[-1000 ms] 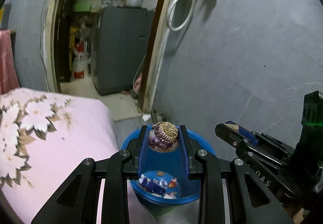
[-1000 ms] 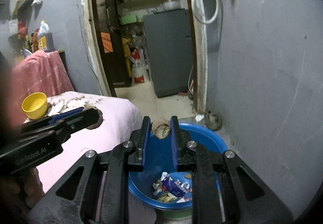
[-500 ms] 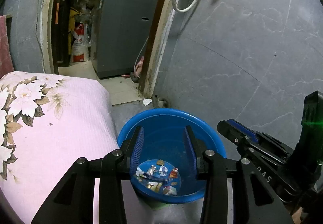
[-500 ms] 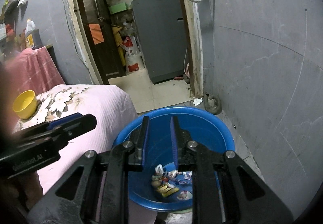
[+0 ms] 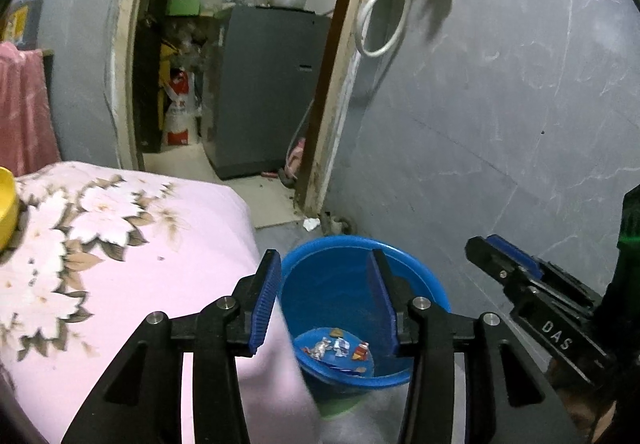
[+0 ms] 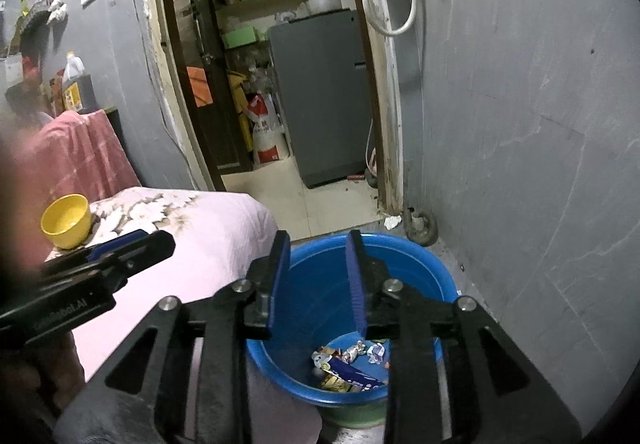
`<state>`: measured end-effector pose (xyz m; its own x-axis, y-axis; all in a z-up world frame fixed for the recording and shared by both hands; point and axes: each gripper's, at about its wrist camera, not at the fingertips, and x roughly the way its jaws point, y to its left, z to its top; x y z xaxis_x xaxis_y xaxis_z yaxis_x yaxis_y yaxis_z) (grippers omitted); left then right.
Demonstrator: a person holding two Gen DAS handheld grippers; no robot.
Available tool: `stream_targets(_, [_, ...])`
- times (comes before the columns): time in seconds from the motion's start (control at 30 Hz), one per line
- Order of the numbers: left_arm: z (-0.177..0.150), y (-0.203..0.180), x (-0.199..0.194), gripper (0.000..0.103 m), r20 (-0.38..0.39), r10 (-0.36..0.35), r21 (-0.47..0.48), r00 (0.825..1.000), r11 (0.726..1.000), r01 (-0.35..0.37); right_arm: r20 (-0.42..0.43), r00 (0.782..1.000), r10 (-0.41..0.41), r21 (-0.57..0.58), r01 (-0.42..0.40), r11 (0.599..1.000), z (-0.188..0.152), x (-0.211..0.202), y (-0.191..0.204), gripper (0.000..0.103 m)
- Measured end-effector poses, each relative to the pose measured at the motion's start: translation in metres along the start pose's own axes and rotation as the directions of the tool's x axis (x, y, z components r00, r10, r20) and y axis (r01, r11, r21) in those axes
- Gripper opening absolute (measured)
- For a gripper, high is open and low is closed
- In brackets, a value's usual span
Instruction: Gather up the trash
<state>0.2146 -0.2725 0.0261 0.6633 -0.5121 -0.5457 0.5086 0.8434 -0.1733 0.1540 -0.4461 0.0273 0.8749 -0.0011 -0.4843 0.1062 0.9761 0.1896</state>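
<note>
Both tongs hang empty above the blue bucket (image 5: 362, 308) at lower centre of each wrist view: the left tongs (image 5: 320, 296) stand moderately apart, the right tongs (image 6: 318, 278) narrower, and each pair has just been opening with nothing left between its pads. A second ago each gripped a crumpled lump of rubbish over the bucket; both lumps are now gone from the grip, so this drop looks complete and the pair are free for another round. The trash (image 6: 350, 366) lies as a small heap of wrappers on the bucket's bottom, too jumbled to count piece by piece. Counted: two tongs, one bucket, one yellow bowl (image 6: 66, 220) at the left on the flowered pink bed (image 5: 120, 244), and one scrap of white paper (image 5: 311, 223) on the floor by the doorframe, possibly still to collect.
</note>
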Motion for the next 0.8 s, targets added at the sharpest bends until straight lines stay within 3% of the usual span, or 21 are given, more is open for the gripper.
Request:
stream_targets(0.37, [-0.021,0.018,-0.078,0.057,0.071,0.084,-0.026,0.994,0.996,-0.082,0.057,0.998,0.009,-0.016,-0.008,1.000,-0.014,-0.064,0.044,0.051])
stream_targets(0.5, [-0.036,0.027,-0.114,0.069,0.110,0.122,-0.055,0.986,0.992,-0.117,0.079,0.997,0.009,-0.026,-0.007,1.000,-0.024,-0.088,0.059,0.060])
stream_targets(0.67, [-0.057,0.035,-0.153,0.074,0.137,0.160,-0.063,0.978,0.986,-0.153,0.102,0.995,0.011,-0.045,-0.006,0.999,-0.041,-0.115,0.080,0.069])
stream_targets(0.8, [-0.074,0.041,-0.181,0.085,0.166,0.190,-0.068,0.968,0.981,-0.181,0.123,0.992,0.023,-0.055,-0.016,0.998,-0.055,-0.132,0.094,0.079])
